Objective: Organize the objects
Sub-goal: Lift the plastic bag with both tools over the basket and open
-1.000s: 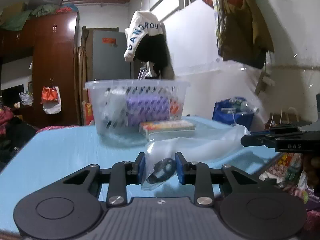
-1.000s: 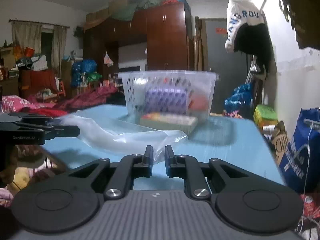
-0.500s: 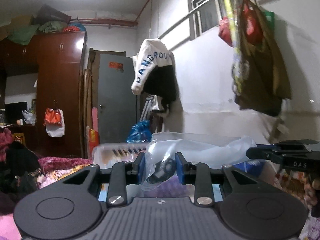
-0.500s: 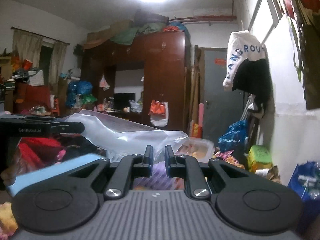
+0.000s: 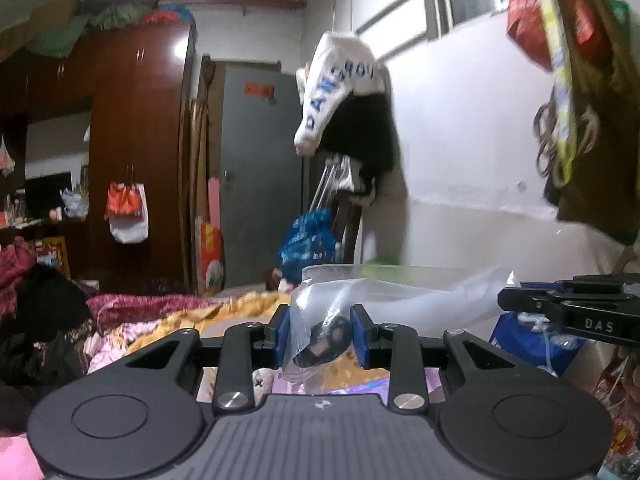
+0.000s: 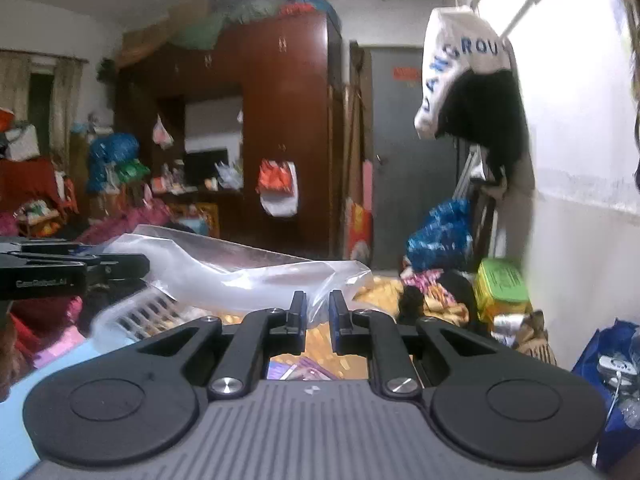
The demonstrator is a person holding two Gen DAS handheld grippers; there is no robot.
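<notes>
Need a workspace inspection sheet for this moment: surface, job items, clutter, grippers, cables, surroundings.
Surface: blue table, only a corner visible, lower left in the right wrist view.
Job's things: clear plastic bag with a dark item inside, held up between both grippers; white basket below it.
Clutter: bedding, blue bags.
Grippers: left gripper and right gripper both shut on the bag.
Cables: nothing seen.
Surroundings: wardrobe, grey door, hanging clothes.
</notes>
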